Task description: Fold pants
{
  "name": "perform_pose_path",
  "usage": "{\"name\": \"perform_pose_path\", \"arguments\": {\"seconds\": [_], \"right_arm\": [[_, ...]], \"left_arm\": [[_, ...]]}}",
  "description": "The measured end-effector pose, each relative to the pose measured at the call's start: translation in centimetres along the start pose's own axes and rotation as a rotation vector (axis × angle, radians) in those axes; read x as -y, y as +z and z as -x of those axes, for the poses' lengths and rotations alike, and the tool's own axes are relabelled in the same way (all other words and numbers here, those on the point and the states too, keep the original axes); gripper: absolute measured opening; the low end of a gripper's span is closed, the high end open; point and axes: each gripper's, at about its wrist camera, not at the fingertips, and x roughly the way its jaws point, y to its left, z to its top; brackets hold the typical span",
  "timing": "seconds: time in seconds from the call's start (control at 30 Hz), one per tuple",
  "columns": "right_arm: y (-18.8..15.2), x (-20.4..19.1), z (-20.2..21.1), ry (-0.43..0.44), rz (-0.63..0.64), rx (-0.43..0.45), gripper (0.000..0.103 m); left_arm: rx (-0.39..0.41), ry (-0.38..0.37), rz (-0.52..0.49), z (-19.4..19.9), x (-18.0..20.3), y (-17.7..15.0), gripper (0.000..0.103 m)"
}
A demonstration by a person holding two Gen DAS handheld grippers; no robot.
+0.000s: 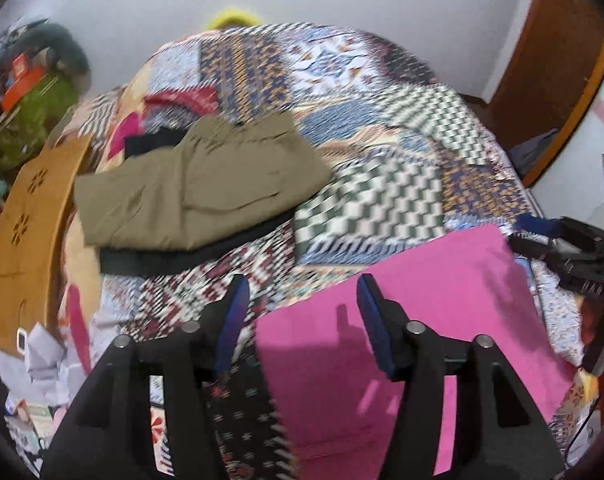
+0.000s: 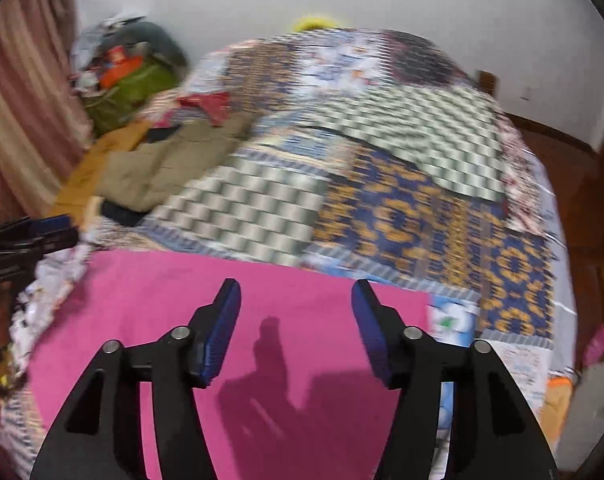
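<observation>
The pink pants lie flat at the near edge of the bed's patchwork quilt, apparently folded once. Above them the left gripper and right gripper hang released, nothing between their jaws. Next, probably, each should descend on a near corner for another fold. Khaki pants sit folded toward the left edge.
</observation>
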Motion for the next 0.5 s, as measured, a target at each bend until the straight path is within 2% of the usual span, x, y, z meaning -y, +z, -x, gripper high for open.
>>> {"name": "perform_pose_path", "arguments": {"seconds": [0.03, 0.1, 0.2, 0.3, 0.33, 0.4, 0.5], "right_arm": [[0.2, -0.8, -0.5, 0.017, 0.007, 0.001, 0.068], [0.4, -2.4, -1.3, 0.033, 0.026, -0.005, 0.074], [0.3, -3.7, -3.9, 0.073, 0.047, -0.066, 0.074], [-0.7, -4.2, -6.4, 0.072, 0.073, -0.151, 0.074], [-1.2, -4.3, -6.9, 0.071, 0.081, -0.174, 0.074], [-2.0, -3.8, -6.7, 0.090, 0.061, -0.171, 0.074], [-3.0, -2.8, -5.7, 0.111, 0.046, -0.201, 0.074]], "left_arm": [[0.002, -0.006, -0.008, -0.1, 0.5, 0.2, 0.059], [-0.012, -0.017, -0.023, -0.6, 1.4, 0.3, 0.059], [-0.064, -0.034, -0.042, -2.1, 2.2, 0.0, 0.060], [-0.169, -0.060, -0.056, -4.7, 2.4, -1.2, 0.061], [-0.182, -0.063, -0.057, -5.1, 2.3, -1.7, 0.063], [-0.158, -0.043, -0.059, -5.0, 1.9, -2.4, 0.072], [-0.142, -0.030, -0.078, -4.3, 2.0, -2.9, 0.073]]}}
